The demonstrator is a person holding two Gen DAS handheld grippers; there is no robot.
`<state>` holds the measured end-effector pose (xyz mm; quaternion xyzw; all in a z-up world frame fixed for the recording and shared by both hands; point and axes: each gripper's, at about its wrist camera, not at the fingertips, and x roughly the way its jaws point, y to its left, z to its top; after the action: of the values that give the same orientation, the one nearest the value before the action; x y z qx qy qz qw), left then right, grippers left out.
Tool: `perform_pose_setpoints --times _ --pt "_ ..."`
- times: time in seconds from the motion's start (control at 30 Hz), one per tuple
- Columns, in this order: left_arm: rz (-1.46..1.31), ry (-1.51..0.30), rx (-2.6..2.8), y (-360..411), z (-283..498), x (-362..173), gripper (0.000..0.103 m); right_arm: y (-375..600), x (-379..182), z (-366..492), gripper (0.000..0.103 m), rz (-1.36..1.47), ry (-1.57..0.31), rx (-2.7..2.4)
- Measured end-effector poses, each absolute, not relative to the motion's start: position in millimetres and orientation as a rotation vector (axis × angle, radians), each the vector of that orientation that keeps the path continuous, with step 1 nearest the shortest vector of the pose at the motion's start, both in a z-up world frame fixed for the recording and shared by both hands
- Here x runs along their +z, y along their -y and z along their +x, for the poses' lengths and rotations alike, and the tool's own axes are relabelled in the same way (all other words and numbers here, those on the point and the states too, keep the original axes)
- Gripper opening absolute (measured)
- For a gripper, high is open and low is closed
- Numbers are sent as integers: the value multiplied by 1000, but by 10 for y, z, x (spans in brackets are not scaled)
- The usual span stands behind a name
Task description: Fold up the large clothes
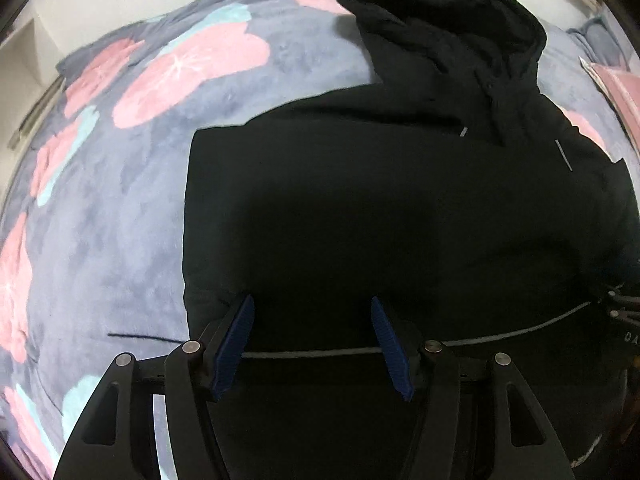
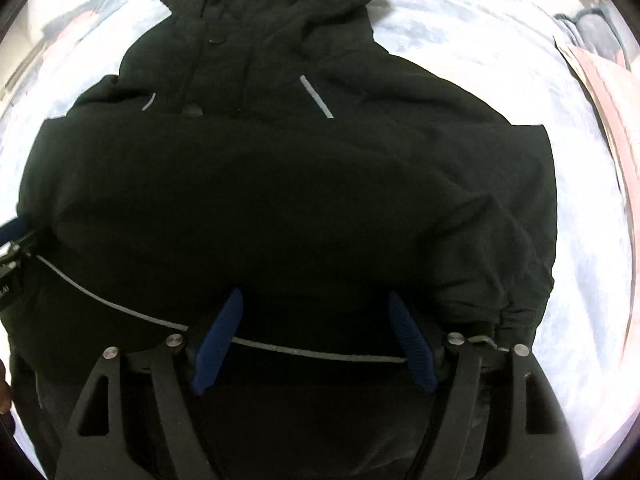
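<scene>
A large black hooded jacket [image 1: 400, 208] lies on a bed, hood [image 1: 440, 20] at the far end, both sleeves folded across the body. It fills the right wrist view [image 2: 288, 200] too. A thin grey reflective stripe [image 1: 312, 354] runs across its near hem. My left gripper [image 1: 312, 308] is open, its blue pads either side of the fabric at the near left of the hem. My right gripper [image 2: 316, 300] is open over the hem's right part. The left gripper shows at the left edge of the right wrist view [image 2: 12, 236].
The bed has a grey-blue blanket [image 1: 120, 220] with pink and teal flower shapes. A pink-edged pillow or cloth [image 2: 612, 120] lies at the right. A white wall and shelf [image 1: 24, 52] stand at the far left.
</scene>
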<state>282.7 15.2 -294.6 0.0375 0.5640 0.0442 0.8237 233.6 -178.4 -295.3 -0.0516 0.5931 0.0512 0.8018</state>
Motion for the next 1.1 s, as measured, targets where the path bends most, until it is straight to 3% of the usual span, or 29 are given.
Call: perform_pose_setpoints --times 0.17,0.3,0.43,0.63,0.83,1.1 --pt "-59 -1137 -19 -271 2653 -2603 63 1988 -2555 2107 76 -73 -1210 141" --pt "-91 -1075 -100 -338 2403 -2418 63 2118 -2347 1785 76 -204 -1126 93" --pt "-139 -1123 -89 -429 2410 -2674 63 2310 -2623 1769 65 -242 -1196 13" --pt "-118 -1129 -67 -440 2460 -2963 63 2526 -2806 1872 67 -65 -1274 38" --pt "-131 -956 -115 -518 2523 -2199 63 2720 -2171 1986 67 14 -1194 78" --pt "-112 -833 -152 -427 3687 -1700 63 2608 -1589 3022 67 39 -996 131"
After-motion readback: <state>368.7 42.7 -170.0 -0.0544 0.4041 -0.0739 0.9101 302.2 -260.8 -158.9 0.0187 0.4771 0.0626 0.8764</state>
